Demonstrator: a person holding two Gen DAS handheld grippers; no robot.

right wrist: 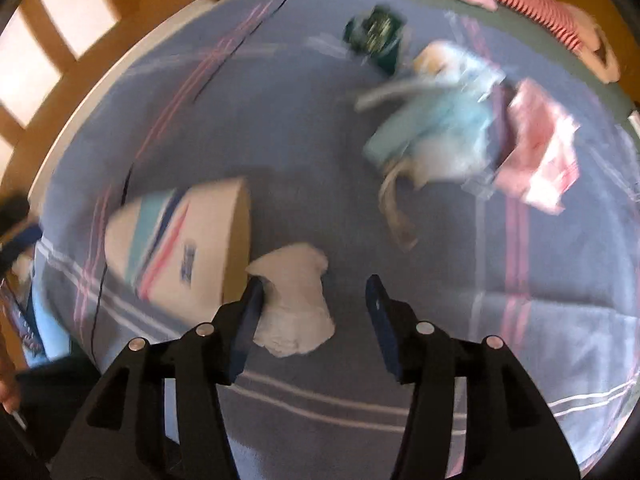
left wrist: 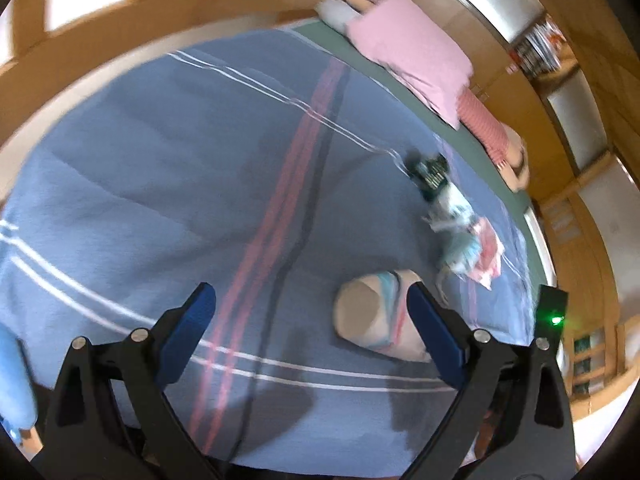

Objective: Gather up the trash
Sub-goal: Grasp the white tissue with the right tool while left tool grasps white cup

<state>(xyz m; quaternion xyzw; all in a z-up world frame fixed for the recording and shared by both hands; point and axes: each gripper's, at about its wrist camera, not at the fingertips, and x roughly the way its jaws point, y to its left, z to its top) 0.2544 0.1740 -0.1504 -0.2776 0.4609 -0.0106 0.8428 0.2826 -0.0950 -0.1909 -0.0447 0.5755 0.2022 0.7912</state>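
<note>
A crumpled white tissue lies on the blue striped blanket, between the fingers of my right gripper. It touches the left finger; a gap separates it from the right finger, so the jaws are open. Beside it lies a beige paper bag with teal, blue and pink stripes. Farther off is a blurred heap of wrappers: dark green, light blue and pink. My left gripper hangs open over the blanket, holding nothing, the bag by its right finger.
A pink pillow and a red-striped cushion lie at the bed's far side. Wooden walls and shelves ring the bed. A black unit with a green light sits at the right. The wrapper heap lies beyond the bag.
</note>
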